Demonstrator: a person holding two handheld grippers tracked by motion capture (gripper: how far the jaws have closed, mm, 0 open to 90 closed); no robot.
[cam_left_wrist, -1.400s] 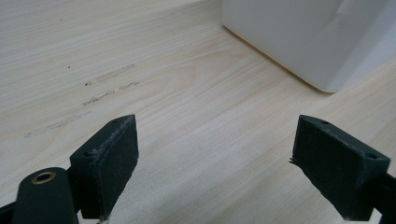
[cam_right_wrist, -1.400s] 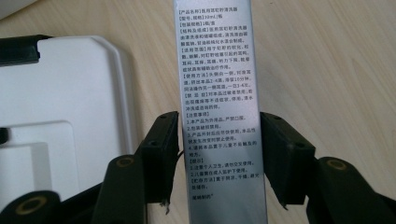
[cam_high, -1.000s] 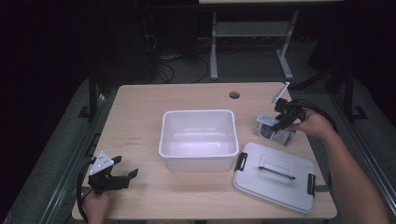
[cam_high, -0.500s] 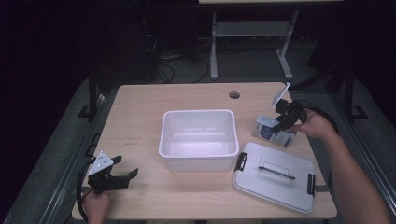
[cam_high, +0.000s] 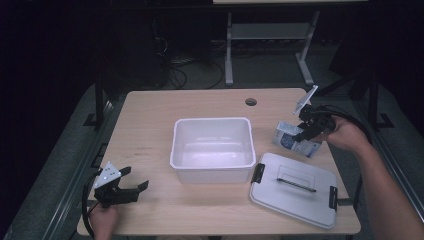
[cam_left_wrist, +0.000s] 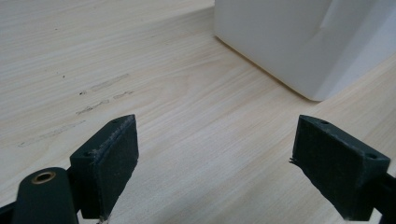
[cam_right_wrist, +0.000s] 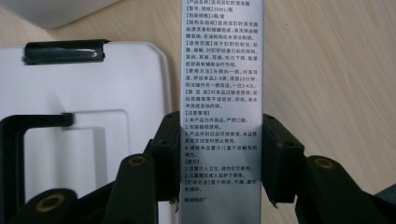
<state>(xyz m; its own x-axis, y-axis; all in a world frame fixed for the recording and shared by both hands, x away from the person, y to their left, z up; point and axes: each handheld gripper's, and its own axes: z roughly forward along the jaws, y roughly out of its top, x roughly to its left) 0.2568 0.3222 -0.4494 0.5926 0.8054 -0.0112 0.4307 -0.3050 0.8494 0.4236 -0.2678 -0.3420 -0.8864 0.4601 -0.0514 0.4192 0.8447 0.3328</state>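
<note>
A small silver-and-blue carton (cam_high: 292, 141) with printed text sits at the right side of the table, just behind the lid. My right gripper (cam_high: 303, 133) is shut on it; in the right gripper view both black pads press the carton's (cam_right_wrist: 222, 88) narrow sides, right gripper (cam_right_wrist: 222, 161). A white open bin (cam_high: 212, 121) stands empty at the table's middle. My left gripper (cam_high: 136, 178) rests open near the front left corner, and in the left gripper view nothing but bare wood lies between the jaws of the left gripper (cam_left_wrist: 215, 163), with the bin's wall (cam_left_wrist: 280, 42) ahead.
The bin's white lid (cam_high: 300, 200) with black latches and a handle lies flat at the front right, also seen as the lid (cam_right_wrist: 93, 84) beside the carton. A cable hole (cam_high: 251, 102) sits near the far edge. Bare wood stretches left of the bin.
</note>
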